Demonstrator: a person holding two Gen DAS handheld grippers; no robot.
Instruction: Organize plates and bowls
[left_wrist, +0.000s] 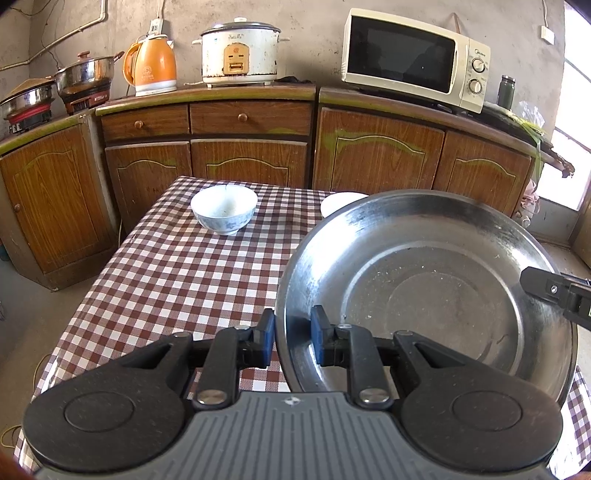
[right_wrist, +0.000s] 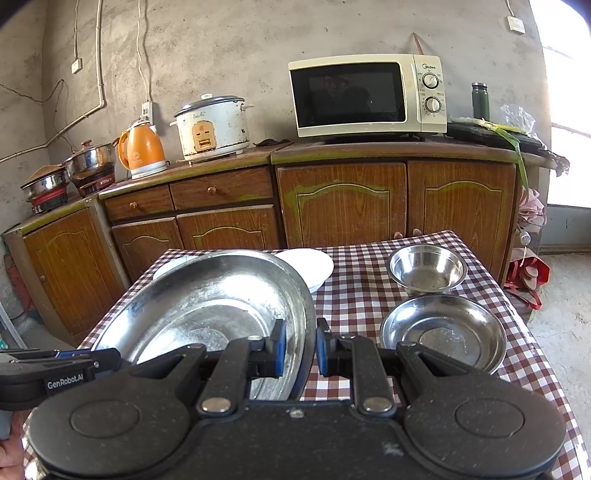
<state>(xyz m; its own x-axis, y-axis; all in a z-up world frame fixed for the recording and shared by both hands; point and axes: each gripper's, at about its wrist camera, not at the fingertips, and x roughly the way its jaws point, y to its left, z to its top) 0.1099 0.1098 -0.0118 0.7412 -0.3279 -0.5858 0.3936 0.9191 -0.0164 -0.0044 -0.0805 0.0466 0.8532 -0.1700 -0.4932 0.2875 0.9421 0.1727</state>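
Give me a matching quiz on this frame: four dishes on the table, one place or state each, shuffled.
Things:
1. large steel basin
2. ceramic bowl
3. white plate
4. small steel bowl

Places or states:
A. far right corner of the checked tablecloth
B. alone on the left side
C. rim clamped by both tongs, left and right
D. partly hidden behind the basin

Pairs: 1-C, 2-B, 3-D, 4-A
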